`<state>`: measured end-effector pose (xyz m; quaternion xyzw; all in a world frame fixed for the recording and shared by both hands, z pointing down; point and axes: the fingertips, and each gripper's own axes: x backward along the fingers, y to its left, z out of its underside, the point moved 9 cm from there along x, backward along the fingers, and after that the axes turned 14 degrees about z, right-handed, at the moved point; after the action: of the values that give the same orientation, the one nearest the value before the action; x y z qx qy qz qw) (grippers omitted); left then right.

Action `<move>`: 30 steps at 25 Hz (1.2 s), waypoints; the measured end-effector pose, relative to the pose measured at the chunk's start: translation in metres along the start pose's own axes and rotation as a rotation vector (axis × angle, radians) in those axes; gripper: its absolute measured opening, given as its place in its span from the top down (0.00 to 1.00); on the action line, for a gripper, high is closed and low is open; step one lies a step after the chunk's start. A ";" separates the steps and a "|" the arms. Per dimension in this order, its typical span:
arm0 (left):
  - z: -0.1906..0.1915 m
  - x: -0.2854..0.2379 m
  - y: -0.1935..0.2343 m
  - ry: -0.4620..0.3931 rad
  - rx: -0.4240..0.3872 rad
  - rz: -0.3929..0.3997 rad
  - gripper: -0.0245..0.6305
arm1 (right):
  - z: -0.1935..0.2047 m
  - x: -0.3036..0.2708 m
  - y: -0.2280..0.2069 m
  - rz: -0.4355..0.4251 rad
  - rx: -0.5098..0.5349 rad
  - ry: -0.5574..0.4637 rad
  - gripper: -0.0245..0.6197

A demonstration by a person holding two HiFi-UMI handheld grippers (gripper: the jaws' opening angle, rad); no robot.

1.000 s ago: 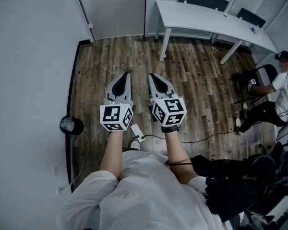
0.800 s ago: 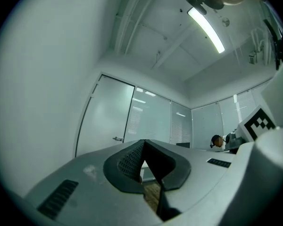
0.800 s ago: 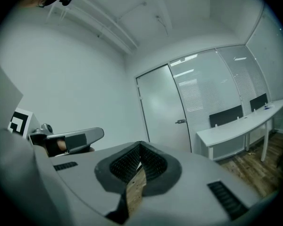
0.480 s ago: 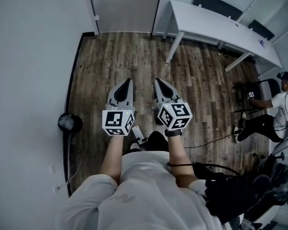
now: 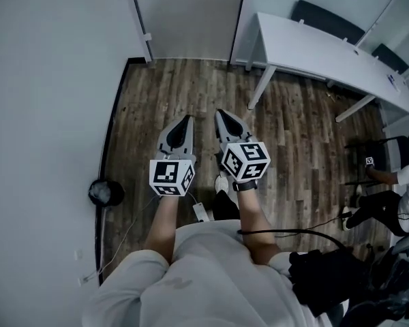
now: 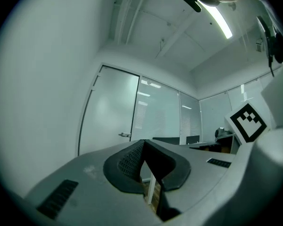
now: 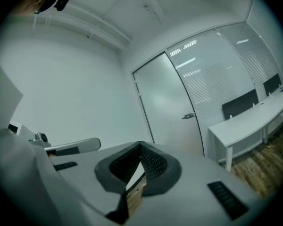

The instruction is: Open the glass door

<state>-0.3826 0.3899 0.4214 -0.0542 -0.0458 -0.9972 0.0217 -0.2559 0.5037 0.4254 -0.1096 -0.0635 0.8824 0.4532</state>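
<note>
At my far left a small black round thing (image 5: 105, 192) sits on the wooden floor (image 5: 157, 101) against the white wall (image 5: 48, 80). I cannot tell what it is, and I judge it has no part in this job. My left gripper (image 5: 184, 122) is held out level in front of me, its jaws pressed fully together with nothing between them. Its own view shows only a sliver of floor past the meeting pads. I take it they are shut because there is nothing to carry yet, and a closed tip is tidy to bring towards a handle. The glass door (image 5: 191, 16) stands shut, ahead and well apart from both grippers, in the corner where the wall meets the glazed partition. Its lever handle (image 7: 188, 116) is on the door's right edge, so I would expect the nearer hand to take it. My right gripper (image 5: 223, 116) is just beside the left one and points the same way, jaws likewise closed on nothing. To the right a long white worktop (image 5: 327, 50) runs along the partition with dark chairs (image 5: 327, 19) behind it, leaving the floor open up to the door. At the far right edge a seated person (image 5: 402, 182) is well out of my path. The task looks barely begun: the handle has not been reached.
</note>
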 end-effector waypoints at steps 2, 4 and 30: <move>-0.009 -0.044 0.009 -0.009 -0.016 -0.001 0.96 | -0.025 -0.029 -0.031 -0.002 -0.005 -0.031 0.96; -0.018 -0.092 0.013 -0.012 -0.038 0.015 0.96 | -0.053 -0.057 -0.065 0.007 -0.014 -0.065 0.96; -0.002 -0.448 0.169 0.036 0.002 0.162 0.96 | -0.146 -0.333 -0.248 0.142 -0.007 -0.085 0.96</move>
<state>0.0703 0.2391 0.3857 -0.0400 -0.0420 -0.9930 0.1032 0.1635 0.3786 0.3812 -0.0779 -0.0777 0.9159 0.3860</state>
